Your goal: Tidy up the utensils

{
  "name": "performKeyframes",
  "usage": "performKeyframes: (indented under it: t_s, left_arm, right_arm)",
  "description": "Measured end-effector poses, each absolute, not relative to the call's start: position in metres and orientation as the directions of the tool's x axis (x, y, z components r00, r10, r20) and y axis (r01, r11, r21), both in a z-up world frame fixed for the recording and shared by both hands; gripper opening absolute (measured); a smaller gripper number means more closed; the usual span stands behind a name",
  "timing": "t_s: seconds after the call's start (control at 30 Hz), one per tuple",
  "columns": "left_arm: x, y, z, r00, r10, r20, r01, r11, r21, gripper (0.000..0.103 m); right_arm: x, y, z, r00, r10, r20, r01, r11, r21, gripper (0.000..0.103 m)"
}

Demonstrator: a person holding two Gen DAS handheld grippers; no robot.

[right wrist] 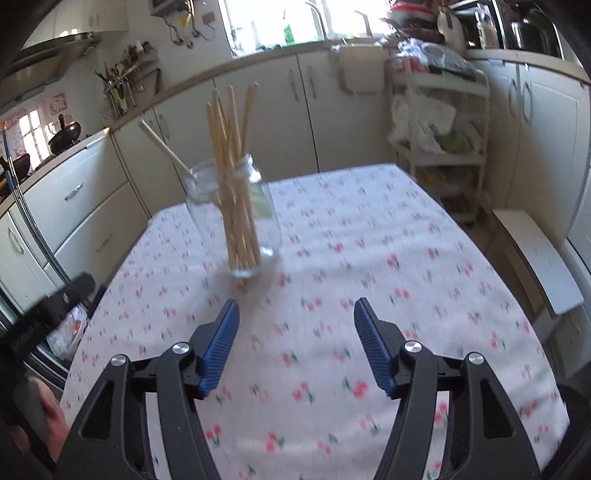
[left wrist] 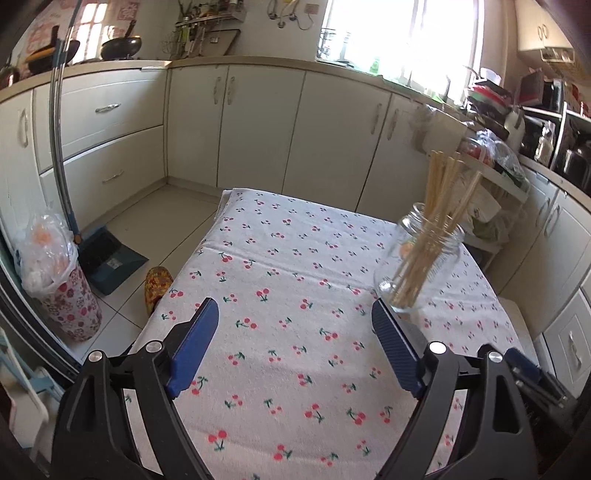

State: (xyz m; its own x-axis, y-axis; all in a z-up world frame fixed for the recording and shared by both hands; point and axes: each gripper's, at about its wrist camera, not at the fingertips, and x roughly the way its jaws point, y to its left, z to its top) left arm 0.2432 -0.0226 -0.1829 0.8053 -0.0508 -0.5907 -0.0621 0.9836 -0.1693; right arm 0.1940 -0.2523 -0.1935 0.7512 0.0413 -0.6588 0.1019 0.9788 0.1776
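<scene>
Kitchen: cream cabinets (left wrist: 258,122) run along the far wall under a counter, with a bright window (left wrist: 402,33) above them. A white rack (right wrist: 439,147) of bags and cloths stands at the far right of the table.

Table (left wrist: 288,369): covered by a white cloth printed with red cherries, nothing else lying on the cloth near the grippers. On the floor at its left, a blue dustpan (left wrist: 110,258) with its long handle upright, a bin (left wrist: 70,299) lined with a plastic bag, and a patterned slipper (left wrist: 157,284) just beside the table edge.

Jar (left wrist: 421,266): clear glass, standing on the cloth toward the far right in the left wrist view, left of centre and beyond the fingers in the right wrist view. It appears tilted, which may be lens distortion only.

Chopsticks (left wrist: 439,206): a bundle of pale wooden sticks stands in the jar, tops fanned out above the rim. One stick leans well away from the others.

Left gripper (left wrist: 295,317): blue-padded fingers spread wide, nothing between them. The right pad tip is just beside the base of the jar in the picture; contact cannot be told.

Right gripper (right wrist: 295,310): fingers apart at a moderate width, empty, over bare cloth, nearer than the jar and apart from it. This view is blurred.

A hand (right wrist: 55,417) shows at the lower left edge of the right wrist view.
</scene>
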Motion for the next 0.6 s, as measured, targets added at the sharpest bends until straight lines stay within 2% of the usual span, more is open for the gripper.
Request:
performKeyframes:
  t_s: [0.2, 0.43, 0.6]
  left_arm:
    - [0.219, -0.029, -0.161, 0.785, -0.064, -0.616, -0.025, 0.990, -0.135, 0.085]
    - [0.169, -0.029, -0.105, 0.779, -0.030, -0.626, -0.028, 0.996, -0.083, 0.092]
    - [0.117, -0.025, -0.063, 0.777, -0.019, -0.629, -0.039, 0.996, -0.078, 0.094]
  right_arm:
    - [0.165, -0.253, -0.181, 0.721, 0.054, -0.690, 0.111, 0.975, 0.193, 0.069]
    - [0.121, -0.244, -0.102, 0.737, 0.079, -0.671, 0.094, 0.971, 0.218, 0.088]
    - [0.065, -0.231, -0.052, 0.741, 0.110, -0.662, 0.090, 0.961, 0.260, 0.092]
